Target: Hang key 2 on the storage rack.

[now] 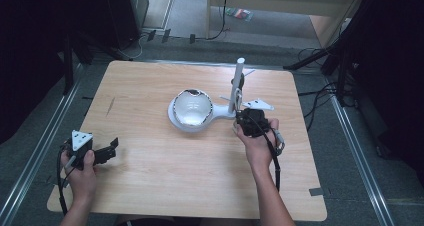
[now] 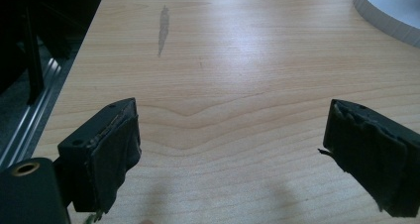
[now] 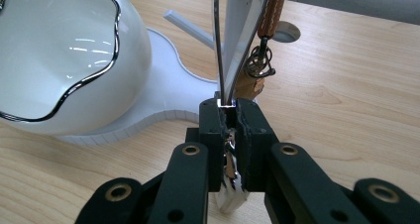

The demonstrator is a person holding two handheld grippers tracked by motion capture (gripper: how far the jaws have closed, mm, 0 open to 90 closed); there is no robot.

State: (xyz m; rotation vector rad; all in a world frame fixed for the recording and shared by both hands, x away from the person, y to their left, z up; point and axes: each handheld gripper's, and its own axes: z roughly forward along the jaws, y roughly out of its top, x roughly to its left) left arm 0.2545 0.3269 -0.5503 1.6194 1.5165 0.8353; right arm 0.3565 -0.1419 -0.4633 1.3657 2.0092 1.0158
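A thin shiny strap, like a watch band or bracelet, is pinched between the right tongs. The jaws are pressed tight on its lower end, and the rest of the strap runs up along the white post of a white stand. A brown leather strap with a small bunch of metal rings is hung on the same post already. A white bowl with a silver rim is set on the round end of the stand, and nothing can be seen inside it. The stand is placed near the middle of the counter. The left tongs are held low near the left edge of the counter, with the jaws spread wide and nothing between them. It cannot be told whether the top of the shiny strap is hooked over the post or only leaned on it. So the job looks about half done: the strap is gripped at the stand, but it is not let go yet. What seems to be left is that the strap is either settled on the post or lifted off, and then the tongs are opened.
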